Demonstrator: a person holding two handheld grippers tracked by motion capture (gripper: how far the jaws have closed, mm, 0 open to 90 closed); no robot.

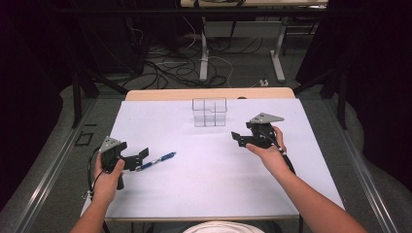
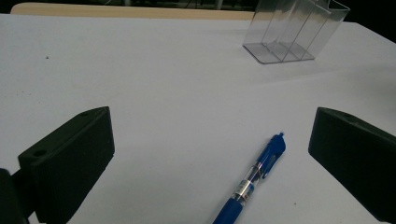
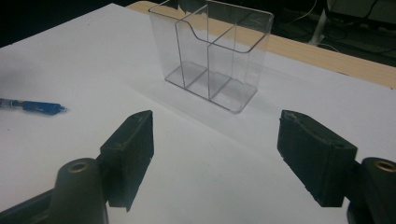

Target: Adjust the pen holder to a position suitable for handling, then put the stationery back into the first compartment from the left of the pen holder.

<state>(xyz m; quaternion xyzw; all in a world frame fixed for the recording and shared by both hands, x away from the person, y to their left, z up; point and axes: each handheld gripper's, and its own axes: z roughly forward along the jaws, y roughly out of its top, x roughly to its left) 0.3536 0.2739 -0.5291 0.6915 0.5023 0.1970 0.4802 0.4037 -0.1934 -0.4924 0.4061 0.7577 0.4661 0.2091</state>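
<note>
A blue pen (image 1: 159, 158) lies flat on the white table top (image 1: 209, 184) at the left, its tip toward my left gripper (image 1: 142, 156). In the left gripper view the pen (image 2: 254, 179) rests on the surface between the wide-apart jaws of that gripper (image 2: 210, 158), touching neither; the gripper is open. A clear plastic organiser (image 1: 210, 112) with several compartments stands upright at the table's far middle. My right gripper (image 1: 237, 138) hovers just right of it and nearer me, open and empty. In the right gripper view the organiser (image 3: 215, 56) stands ahead of the gripper (image 3: 215, 149), with the pen (image 3: 32, 106) far left.
A wooden strip (image 1: 209, 93) runs along the table's far edge. Beyond it, cables (image 1: 180, 68) and white table legs (image 1: 204, 58) lie on the floor. Metal rails (image 1: 48, 174) flank the table. Bare white surface spreads between the two hands.
</note>
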